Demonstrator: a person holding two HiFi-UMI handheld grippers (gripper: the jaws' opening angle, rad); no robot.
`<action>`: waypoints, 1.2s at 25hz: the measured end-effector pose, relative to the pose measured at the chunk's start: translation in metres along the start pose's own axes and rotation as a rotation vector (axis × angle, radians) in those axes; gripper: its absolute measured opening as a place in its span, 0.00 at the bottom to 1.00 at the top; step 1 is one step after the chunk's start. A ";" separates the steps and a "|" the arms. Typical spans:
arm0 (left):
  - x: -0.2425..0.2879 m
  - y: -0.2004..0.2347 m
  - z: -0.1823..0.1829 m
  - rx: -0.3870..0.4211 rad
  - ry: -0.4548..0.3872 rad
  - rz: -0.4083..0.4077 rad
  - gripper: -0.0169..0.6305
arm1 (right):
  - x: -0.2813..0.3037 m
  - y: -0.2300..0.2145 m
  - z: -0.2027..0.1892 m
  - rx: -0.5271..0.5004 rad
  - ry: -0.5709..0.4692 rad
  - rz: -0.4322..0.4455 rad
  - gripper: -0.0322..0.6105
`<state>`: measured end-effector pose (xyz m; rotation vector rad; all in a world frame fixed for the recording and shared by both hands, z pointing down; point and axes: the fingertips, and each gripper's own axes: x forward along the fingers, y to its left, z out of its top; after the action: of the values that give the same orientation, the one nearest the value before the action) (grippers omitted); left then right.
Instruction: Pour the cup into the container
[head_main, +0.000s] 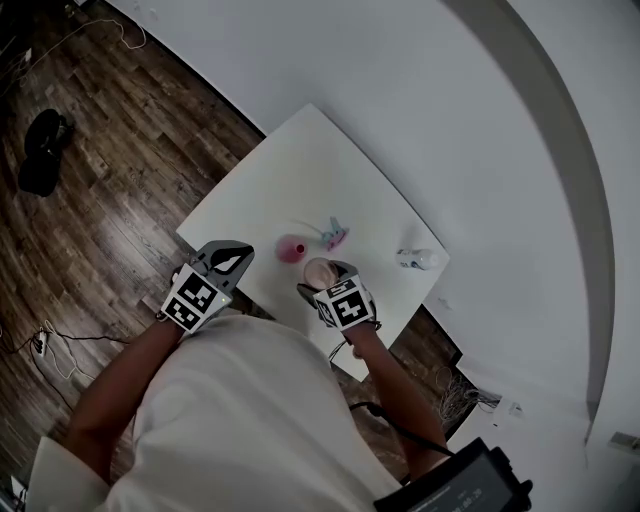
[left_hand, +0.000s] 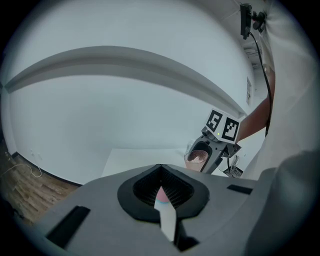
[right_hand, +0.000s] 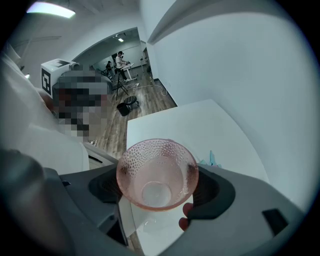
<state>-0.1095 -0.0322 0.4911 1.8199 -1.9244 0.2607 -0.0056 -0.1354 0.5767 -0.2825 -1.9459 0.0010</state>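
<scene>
The right claw pinches the pink cup by its sides, over the near edge of the tabletop and just beside the pink container. The cup looks empty, so the pour seems done; setting it down is probably what remains. The left claw is pressed together on nothing, off to the side.

Soft dim light, dark fisheye-bent edges; the cup looks sharp.
</scene>
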 end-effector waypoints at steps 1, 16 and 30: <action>0.000 0.002 -0.001 -0.002 -0.002 0.002 0.04 | 0.002 0.001 0.000 -0.001 0.012 0.003 0.65; 0.001 0.017 -0.001 0.003 -0.020 0.005 0.04 | 0.023 0.007 -0.003 -0.010 0.159 0.058 0.65; -0.004 0.022 -0.004 -0.001 -0.018 0.008 0.04 | 0.030 0.005 0.002 -0.004 0.264 0.086 0.65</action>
<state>-0.1303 -0.0244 0.4971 1.8206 -1.9444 0.2467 -0.0172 -0.1242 0.6024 -0.3507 -1.6711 0.0152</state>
